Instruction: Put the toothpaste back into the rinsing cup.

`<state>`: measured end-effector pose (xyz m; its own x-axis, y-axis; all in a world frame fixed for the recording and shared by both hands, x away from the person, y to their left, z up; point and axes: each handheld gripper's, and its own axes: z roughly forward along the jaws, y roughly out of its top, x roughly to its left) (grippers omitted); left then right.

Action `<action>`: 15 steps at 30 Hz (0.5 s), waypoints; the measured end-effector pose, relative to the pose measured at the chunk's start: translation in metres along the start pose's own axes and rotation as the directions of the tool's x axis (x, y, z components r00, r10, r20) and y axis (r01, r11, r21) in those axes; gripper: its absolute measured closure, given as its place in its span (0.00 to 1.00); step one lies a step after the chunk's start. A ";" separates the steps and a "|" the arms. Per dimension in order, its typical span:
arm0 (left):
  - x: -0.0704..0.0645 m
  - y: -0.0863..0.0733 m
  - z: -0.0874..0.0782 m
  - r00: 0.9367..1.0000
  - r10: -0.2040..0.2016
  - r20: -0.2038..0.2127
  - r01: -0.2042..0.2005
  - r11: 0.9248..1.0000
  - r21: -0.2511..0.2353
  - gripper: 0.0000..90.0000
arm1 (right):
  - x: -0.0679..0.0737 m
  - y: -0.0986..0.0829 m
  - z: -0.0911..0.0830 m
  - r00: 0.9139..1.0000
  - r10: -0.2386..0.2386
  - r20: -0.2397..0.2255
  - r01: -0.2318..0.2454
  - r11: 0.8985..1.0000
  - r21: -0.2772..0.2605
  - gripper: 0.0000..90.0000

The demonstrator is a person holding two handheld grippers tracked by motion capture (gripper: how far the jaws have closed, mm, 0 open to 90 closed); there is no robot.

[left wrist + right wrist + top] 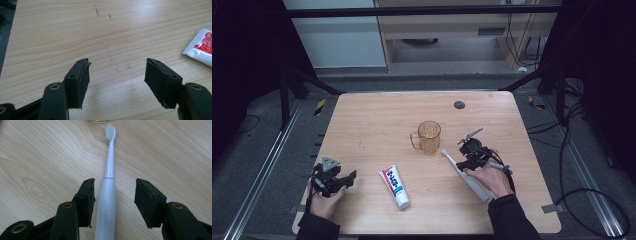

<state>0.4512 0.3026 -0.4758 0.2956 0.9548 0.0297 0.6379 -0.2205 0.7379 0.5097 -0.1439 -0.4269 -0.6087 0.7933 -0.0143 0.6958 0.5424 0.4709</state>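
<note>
right gripper [113,195]: jaws spread astride toothbrush [108,192] handle, seemingly not touching
toothbrush: flat on table [372,125], bristles near amber cup [429,136]
left gripper [116,75]: spread wide, toothpaste tube [201,50] beside

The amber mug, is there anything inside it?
The amber mug looks empty; the wooden table shows through its clear wall. The very bottom is too small to check.
</note>
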 end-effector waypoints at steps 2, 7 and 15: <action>0.000 0.000 0.000 1.000 0.000 0.000 0.000 1.000 -0.001 0.39 | 0.000 0.000 0.003 1.000 0.001 -0.002 -0.001 1.000 0.011 0.56; 0.000 0.000 0.000 1.000 0.001 0.000 -0.001 1.000 0.001 0.39 | -0.001 -0.001 0.009 1.000 0.003 -0.010 -0.003 0.999 0.038 0.56; 0.000 0.000 0.000 1.000 0.000 0.001 0.000 1.000 0.002 0.39 | 0.000 -0.003 0.017 1.000 0.004 -0.028 -0.002 0.997 0.078 0.56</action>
<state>0.4515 0.3027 -0.4759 0.2962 0.9547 0.0294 0.6395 -0.2211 0.7363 0.5145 -0.1405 -0.4431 -0.6161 0.7875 0.0125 0.7248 0.5607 0.4002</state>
